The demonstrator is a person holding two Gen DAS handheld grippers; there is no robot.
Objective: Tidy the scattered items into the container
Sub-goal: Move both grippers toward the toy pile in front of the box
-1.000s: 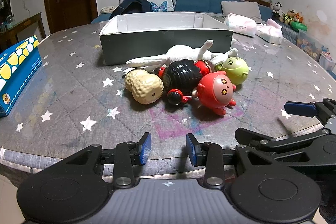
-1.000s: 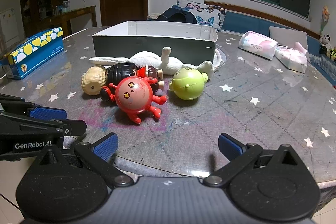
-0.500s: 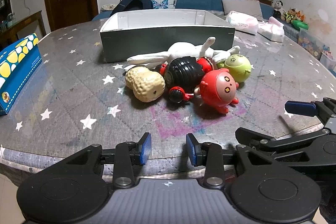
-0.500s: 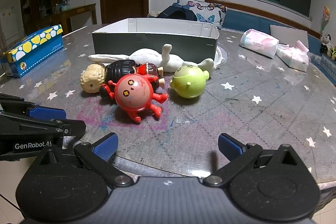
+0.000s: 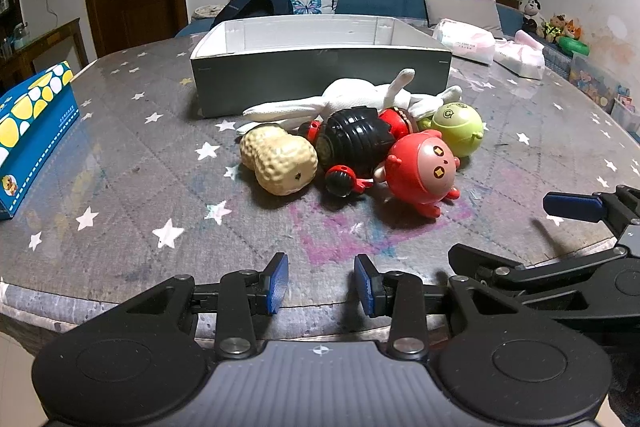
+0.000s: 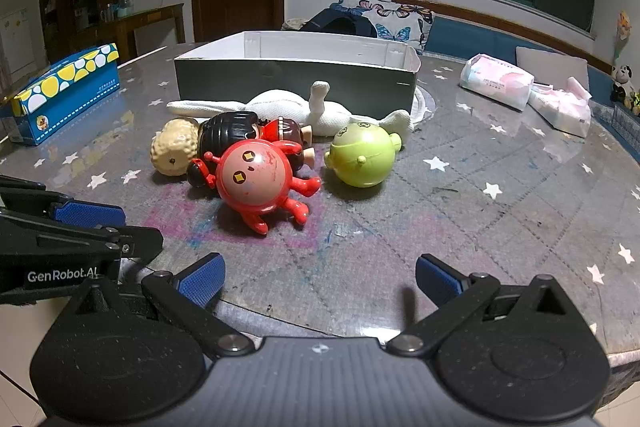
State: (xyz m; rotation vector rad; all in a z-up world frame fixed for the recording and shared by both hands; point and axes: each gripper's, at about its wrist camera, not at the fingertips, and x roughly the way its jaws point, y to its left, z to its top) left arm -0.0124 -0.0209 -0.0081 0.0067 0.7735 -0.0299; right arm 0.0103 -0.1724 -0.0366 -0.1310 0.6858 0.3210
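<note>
Toys sit bunched on the table (image 5: 120,163) just in front of the grey box (image 5: 320,75): red round toy (image 6: 256,179) hides most of the black-haired doll (image 6: 228,133). Left gripper (image 5: 321,283) narrowly parted, right gripper (image 6: 320,279) spread wide, both holding nothing.

Left gripper (image 5: 321,283) narrowly parted, right gripper (image 6: 320,277) wide apart.

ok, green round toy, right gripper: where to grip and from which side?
Grip the green round toy across its bulging middle, coming from the near right. That side faces bare table; the white plush crowds behind. The right gripper is open wide, likely enough to span it.
</note>
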